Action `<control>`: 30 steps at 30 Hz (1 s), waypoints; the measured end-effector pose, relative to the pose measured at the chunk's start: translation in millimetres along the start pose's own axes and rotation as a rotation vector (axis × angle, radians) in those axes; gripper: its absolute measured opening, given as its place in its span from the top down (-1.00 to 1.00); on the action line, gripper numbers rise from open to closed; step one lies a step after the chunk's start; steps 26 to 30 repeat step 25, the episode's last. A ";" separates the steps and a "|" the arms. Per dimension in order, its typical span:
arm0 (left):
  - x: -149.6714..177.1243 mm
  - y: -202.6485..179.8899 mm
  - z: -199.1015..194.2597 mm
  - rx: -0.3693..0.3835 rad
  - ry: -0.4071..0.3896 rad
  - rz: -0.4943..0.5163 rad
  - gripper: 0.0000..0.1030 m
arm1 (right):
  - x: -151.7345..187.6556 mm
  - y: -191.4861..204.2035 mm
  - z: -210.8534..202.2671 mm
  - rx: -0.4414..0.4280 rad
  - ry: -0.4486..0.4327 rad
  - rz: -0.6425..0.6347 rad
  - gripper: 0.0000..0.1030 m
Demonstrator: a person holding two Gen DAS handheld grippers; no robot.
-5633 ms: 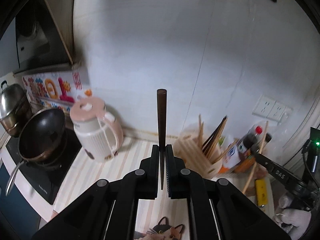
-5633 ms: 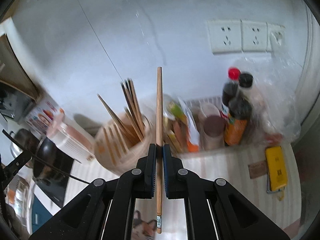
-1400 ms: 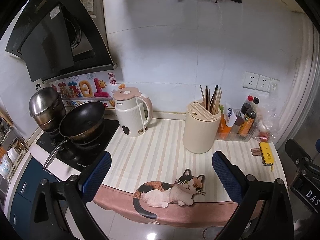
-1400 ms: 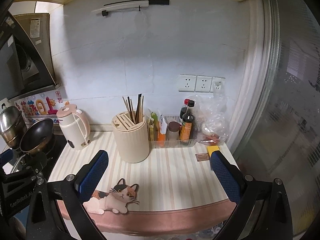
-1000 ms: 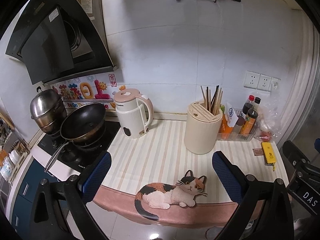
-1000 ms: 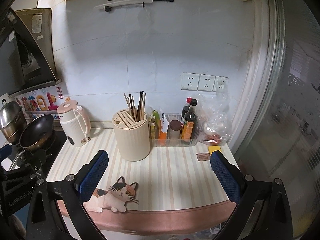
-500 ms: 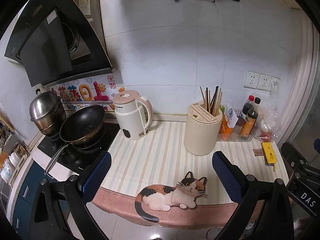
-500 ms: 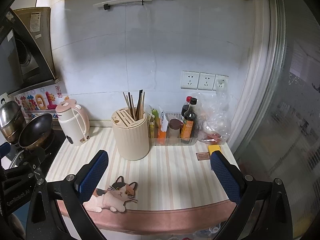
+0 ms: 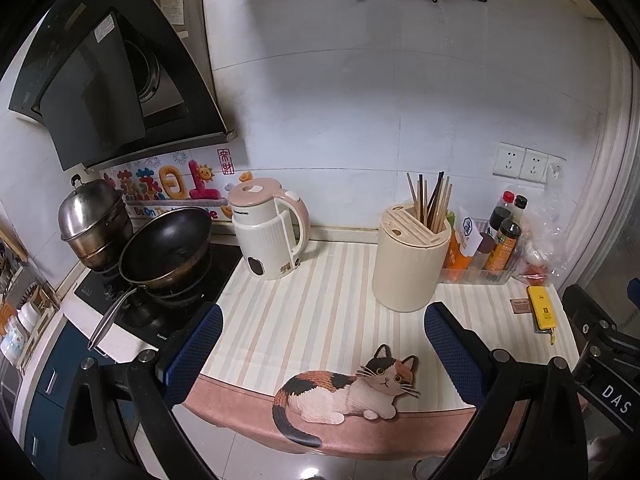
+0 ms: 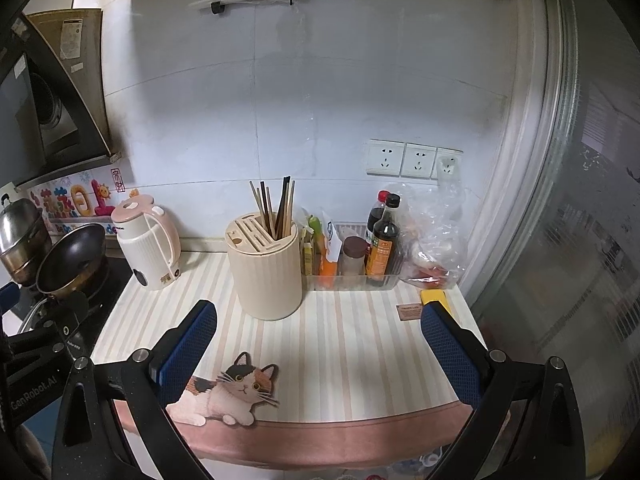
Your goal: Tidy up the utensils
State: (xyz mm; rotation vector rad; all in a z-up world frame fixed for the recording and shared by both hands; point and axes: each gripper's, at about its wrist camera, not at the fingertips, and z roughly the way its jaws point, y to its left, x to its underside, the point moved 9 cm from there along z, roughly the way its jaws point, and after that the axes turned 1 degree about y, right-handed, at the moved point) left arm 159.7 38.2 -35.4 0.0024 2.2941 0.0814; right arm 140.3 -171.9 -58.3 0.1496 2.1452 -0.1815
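A cream ribbed utensil holder [image 9: 406,264] [image 10: 266,272] stands on the striped counter mat. Several wooden and dark chopsticks [image 9: 430,202] [image 10: 276,208] stand upright in its back compartment. My left gripper [image 9: 320,344] is wide open and empty, held back from the counter's front edge. My right gripper [image 10: 318,344] is also wide open and empty, in front of the counter. Both are well short of the holder.
A white and pink kettle [image 9: 270,232] stands left of the holder. A pan [image 9: 166,246] and steel pot [image 9: 94,216] sit on the stove at left. Sauce bottles [image 10: 382,240] in a clear tray, a plastic bag and a yellow item [image 9: 541,312] lie at right.
Both grippers held a chopstick 5.6 s ago near the holder; now both are open, empty and pulled back. Over the last second the views barely shift.
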 end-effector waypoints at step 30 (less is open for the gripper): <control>-4.9 -1.0 9.8 0.016 -0.005 -0.007 -1.00 | -3.4 4.5 3.4 -0.005 -0.006 -0.008 -1.00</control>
